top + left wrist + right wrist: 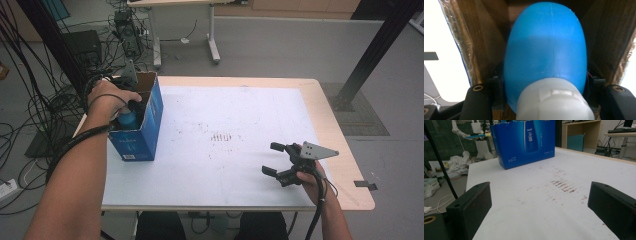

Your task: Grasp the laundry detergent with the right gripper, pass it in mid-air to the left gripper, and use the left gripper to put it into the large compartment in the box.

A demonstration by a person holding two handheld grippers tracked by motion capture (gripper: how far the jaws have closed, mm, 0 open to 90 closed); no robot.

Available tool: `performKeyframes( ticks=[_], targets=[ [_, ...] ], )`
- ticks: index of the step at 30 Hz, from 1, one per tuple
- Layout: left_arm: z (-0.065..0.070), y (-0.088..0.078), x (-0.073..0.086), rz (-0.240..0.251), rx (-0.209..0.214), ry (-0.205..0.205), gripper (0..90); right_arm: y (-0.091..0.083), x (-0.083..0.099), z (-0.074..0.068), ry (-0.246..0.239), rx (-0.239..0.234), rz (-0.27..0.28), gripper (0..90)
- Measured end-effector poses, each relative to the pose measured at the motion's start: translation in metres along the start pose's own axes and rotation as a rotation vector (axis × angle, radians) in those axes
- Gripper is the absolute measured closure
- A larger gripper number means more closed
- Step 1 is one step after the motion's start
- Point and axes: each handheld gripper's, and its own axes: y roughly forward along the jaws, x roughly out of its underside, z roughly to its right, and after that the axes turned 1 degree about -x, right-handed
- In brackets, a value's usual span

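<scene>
At the worktop's (240,180) left edge, the left hand-held gripper (131,107) reaches down into the open blue box (145,130), clamped on a blue bottle (546,47) with a white cap. Well to the right, the right hand-held gripper (272,159) hovers with jaws spread, holding nothing.

The high view looks forward and down from above my side onto the whole tabletop (240,145). My left gripper view peers from very close into the blue box (145,122), pressed against a blue bottle (546,47). My right gripper view looks low across the tabletop between my jaws toward that same box.
</scene>
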Motion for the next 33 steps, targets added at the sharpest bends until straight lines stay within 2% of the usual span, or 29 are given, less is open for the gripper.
performKeyframes(
  ticks=[8,33],
  targets=[
    [0.0035,0.0,-0.0013,-0.004,-0.009,0.003,37.4,-0.0012,0.0006,-0.0002,-0.002,0.003,0.004,4.4],
    [0.0025,0.0001,-0.0016,-0.009,-0.005,-0.004,37.4,-0.0016,0.0006,0.0006,0.001,0.003,0.003,4.5]
  ],
)
